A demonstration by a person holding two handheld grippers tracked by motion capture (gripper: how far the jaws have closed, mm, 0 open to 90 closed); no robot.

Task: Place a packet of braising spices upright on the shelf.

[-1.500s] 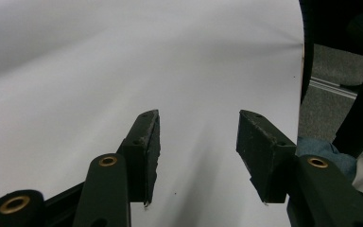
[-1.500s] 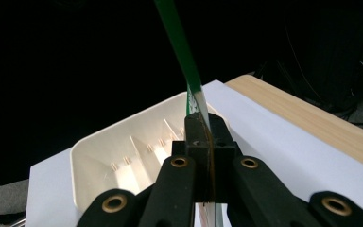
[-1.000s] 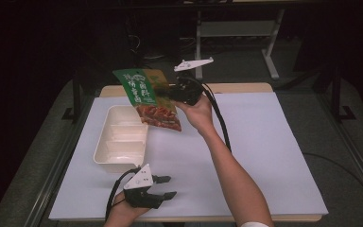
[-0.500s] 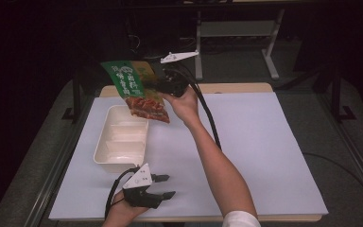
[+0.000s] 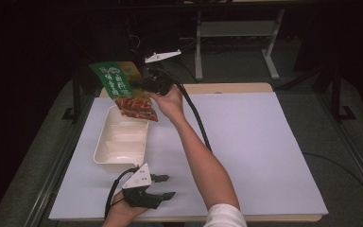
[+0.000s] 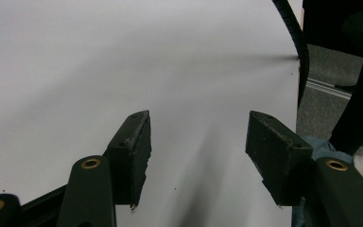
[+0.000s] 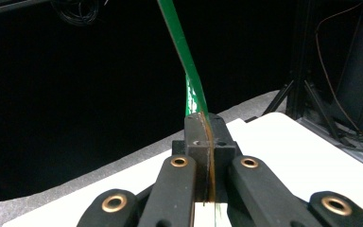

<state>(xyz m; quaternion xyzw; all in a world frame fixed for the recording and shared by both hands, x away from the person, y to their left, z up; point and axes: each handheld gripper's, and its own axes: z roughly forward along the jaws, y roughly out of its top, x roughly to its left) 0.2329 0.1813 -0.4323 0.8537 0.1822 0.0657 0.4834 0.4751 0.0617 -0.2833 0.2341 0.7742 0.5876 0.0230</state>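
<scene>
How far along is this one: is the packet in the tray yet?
Done: the right tool has clamped the green food packet edge-on. In hand: the packet hangs above the far end of the white divided tray. Left: setting it down. The left tool waits open near the table's front edge.

1. The snack packet [image 5: 123, 90] looks like glossy printed plastic film, green on top and red-brown below; in the right gripper view its edge [image 7: 191, 90] is thin and shiny.
2. The tray [image 5: 105, 153], just under the packet, is smooth cream plastic with a soft sheen.
3. The table [image 5: 264, 142] under the tray wears a matt white sheet, with a pale wood edge behind.
4. The left hand-held gripper [image 6: 198, 156] has matt black, scuffed pads and brass-coloured rivets.
</scene>
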